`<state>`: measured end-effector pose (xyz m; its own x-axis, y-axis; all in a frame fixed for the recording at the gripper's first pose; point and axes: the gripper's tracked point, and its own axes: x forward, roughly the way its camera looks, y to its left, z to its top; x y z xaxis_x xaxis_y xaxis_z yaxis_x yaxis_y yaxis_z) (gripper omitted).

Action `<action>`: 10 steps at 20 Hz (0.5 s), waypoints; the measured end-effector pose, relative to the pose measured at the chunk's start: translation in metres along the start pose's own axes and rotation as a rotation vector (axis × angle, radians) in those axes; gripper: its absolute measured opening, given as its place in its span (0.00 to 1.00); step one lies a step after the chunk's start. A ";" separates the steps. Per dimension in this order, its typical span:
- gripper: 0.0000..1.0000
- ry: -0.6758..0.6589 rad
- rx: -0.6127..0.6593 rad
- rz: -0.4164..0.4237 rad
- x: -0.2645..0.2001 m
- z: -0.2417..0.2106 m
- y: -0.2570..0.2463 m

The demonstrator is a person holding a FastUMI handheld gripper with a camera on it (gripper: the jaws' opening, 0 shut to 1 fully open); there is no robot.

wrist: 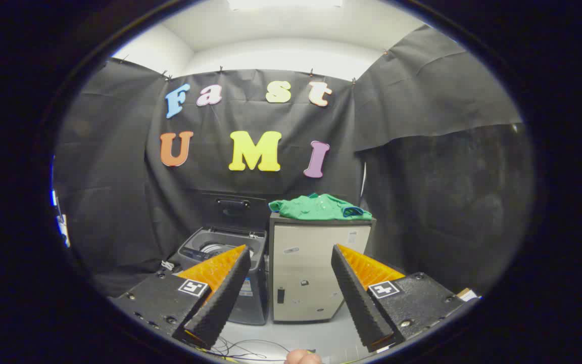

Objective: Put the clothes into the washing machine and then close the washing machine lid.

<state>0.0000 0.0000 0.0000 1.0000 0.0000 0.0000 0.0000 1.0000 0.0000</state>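
**Still far out, shirt untouched, jaws wide**

Currently my gripper (pixel 291 285) is empty, fingers spread well apart, nothing between them. Shirt (pixel 320 207) is a green bundle lying on top of the cabinet (pixel 316 268), well beyond the fingertips. Washer (pixel 223 263) stands just left of the cabinet, touching or nearly so, lid (pixel 231 208) already up against the wall.

Handling guess: light, soft, floppy fabric, no fragility. It'll drape and trail, so a thin edge pinch risks dragging a sleeve over the washer rim. I'd bite into the thick middle of the bundle, taking several layers. The dark collar edge at its right end looks like a firmer fallback grab.
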 end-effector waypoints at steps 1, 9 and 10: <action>1.00 0.000 0.001 -0.002 0.000 0.000 0.000; 1.00 -0.007 0.017 -0.018 0.005 0.000 0.006; 1.00 -0.011 0.021 -0.019 0.006 0.001 0.007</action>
<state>0.0063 0.0067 0.0010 0.9998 -0.0186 0.0106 0.0184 0.9996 0.0212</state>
